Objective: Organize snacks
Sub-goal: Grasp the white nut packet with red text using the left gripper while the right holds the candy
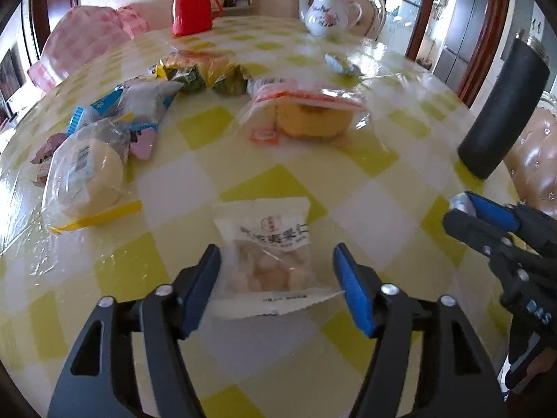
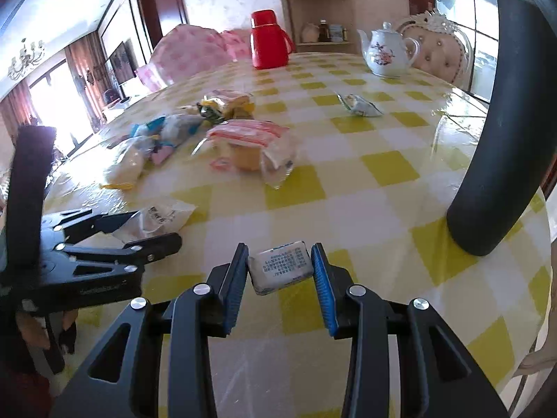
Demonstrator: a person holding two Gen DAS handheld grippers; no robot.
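1. My right gripper (image 2: 280,271) pinches a small white wrapped bar (image 2: 281,267) above the checked table (image 2: 383,209).
2. My left gripper (image 1: 276,280) stands spread around a crinkly clear pouch (image 1: 269,247) lying flat, pads clear of it.
3. I judge sorting half-done: glossy packets (image 1: 115,129) cluster beyond; a stray wrapper (image 2: 358,105) remains.

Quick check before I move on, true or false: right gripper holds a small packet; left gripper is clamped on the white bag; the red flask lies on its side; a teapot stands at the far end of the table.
1. The right gripper holds a small white packet. True.
2. The left gripper is clamped on the white bag. False: its jaws stand apart, clear of the bag.
3. The red flask lies on its side. False: it stands upright.
4. A teapot stands at the far end. True.
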